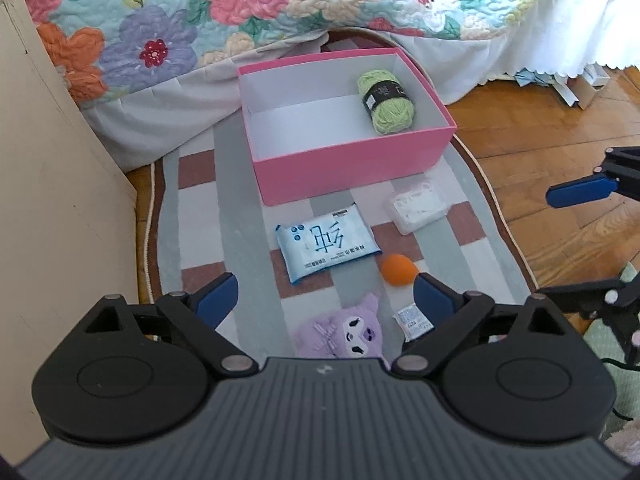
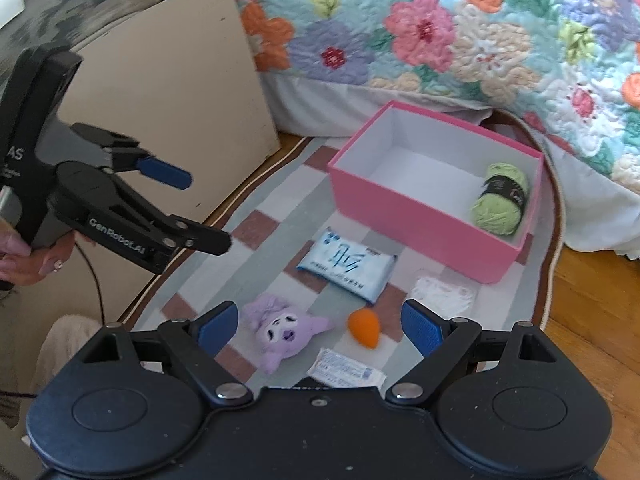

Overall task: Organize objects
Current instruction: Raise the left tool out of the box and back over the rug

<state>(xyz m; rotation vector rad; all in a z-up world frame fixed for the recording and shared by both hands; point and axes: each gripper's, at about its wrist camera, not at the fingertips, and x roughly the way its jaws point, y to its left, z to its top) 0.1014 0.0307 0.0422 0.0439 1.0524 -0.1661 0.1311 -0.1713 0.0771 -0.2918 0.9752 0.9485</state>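
A pink box (image 1: 344, 168) (image 2: 416, 216) stands on a checked rug and holds a green yarn ball (image 1: 386, 102) (image 2: 500, 200). In front of it on the rug lie a blue tissue pack (image 1: 324, 246) (image 2: 348, 268), a clear plastic case (image 1: 418, 206) (image 2: 442, 290), an orange sponge (image 1: 398, 270) (image 2: 363, 326), a purple plush toy (image 1: 344, 330) (image 2: 280, 328) and a small white packet (image 1: 414, 320) (image 2: 346, 370). My left gripper (image 1: 324, 296) is open and empty above the plush. My right gripper (image 2: 320, 326) is open and empty above the plush and sponge.
A bed with a floral quilt (image 1: 240, 20) (image 2: 440, 40) runs behind the box. A beige cabinet panel (image 1: 52, 200) (image 2: 168, 92) stands at the left. Wooden floor (image 1: 540, 140) lies right of the rug. The other gripper shows at each view's edge.
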